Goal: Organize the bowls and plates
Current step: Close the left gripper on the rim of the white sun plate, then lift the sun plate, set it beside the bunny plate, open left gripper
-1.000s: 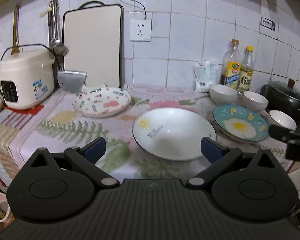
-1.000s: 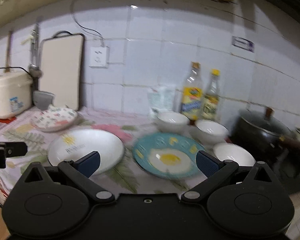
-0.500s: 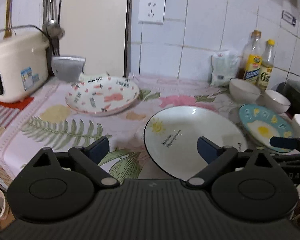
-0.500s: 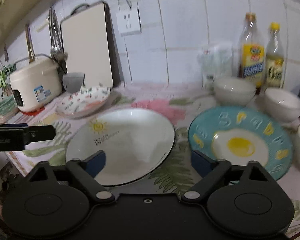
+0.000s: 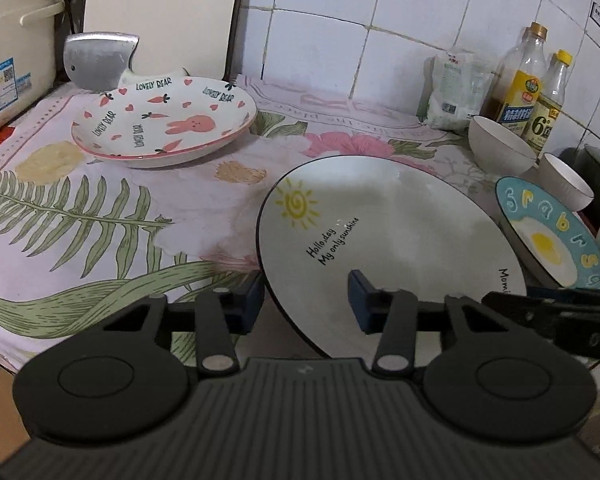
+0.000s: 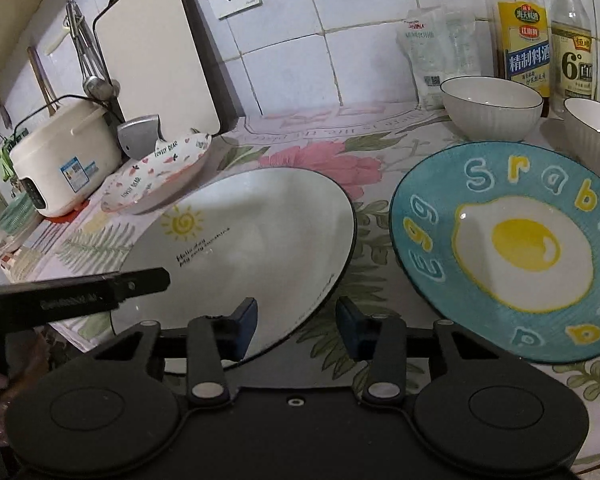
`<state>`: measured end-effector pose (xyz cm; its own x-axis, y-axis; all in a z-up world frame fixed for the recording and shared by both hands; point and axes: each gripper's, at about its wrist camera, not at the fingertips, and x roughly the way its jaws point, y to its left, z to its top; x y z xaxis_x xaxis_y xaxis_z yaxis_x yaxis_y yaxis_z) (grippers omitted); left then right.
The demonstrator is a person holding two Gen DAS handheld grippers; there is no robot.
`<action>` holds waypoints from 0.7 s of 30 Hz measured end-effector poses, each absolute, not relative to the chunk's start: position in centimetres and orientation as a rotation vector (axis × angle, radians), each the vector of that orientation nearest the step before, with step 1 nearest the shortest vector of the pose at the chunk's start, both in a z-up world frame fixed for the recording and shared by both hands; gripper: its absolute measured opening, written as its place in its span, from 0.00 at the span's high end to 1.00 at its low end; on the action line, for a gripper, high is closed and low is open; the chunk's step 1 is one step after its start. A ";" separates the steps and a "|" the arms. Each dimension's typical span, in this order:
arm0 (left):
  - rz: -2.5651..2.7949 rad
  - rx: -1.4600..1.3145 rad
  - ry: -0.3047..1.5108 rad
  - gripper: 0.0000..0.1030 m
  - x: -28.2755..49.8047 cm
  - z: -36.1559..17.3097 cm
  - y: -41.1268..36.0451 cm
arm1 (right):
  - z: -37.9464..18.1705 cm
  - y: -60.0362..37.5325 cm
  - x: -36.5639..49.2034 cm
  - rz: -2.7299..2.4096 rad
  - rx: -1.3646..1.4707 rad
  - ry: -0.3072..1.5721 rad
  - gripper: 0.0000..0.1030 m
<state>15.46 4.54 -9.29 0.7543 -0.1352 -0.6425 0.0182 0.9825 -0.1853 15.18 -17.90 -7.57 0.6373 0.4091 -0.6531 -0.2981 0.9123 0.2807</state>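
Both grippers have closed in, jaws half-open, straddling opposite rims of the glossy round sun plate [image 5: 388,240], gripping nothing: left gripper [image 5: 306,304] lower centre, right gripper [image 6: 296,328] lower centre.

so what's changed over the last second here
Both grippers moved in on the white sun plate: the left gripper and right gripper narrowed and now straddle its near rim, not yet clamped. Bunny plate, egg plate and bowls stayed put.

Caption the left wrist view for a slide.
Left gripper, jaws open, straddles the near rim of the white sun-print plate on the floral tablecloth.
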 end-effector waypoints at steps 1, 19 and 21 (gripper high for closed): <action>-0.074 -0.163 0.711 0.64 15.5 -9.3 4.4 | -7.7 -18.0 15.4 0.420 0.170 0.797 0.60; 0.003 -0.178 0.682 0.71 15.7 -8.3 3.7 | -7.7 -18.0 16.3 0.471 0.126 0.738 0.71; 0.006 -0.176 0.671 0.71 16.2 -7.6 3.6 | -7.1 -17.9 16.7 0.471 0.117 0.725 0.71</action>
<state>16.15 3.65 -7.63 0.7840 -0.0511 -0.6186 -0.0623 0.9851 -0.1604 16.68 -17.95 -7.08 0.6495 0.4531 -0.6106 -0.3733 0.8896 0.2631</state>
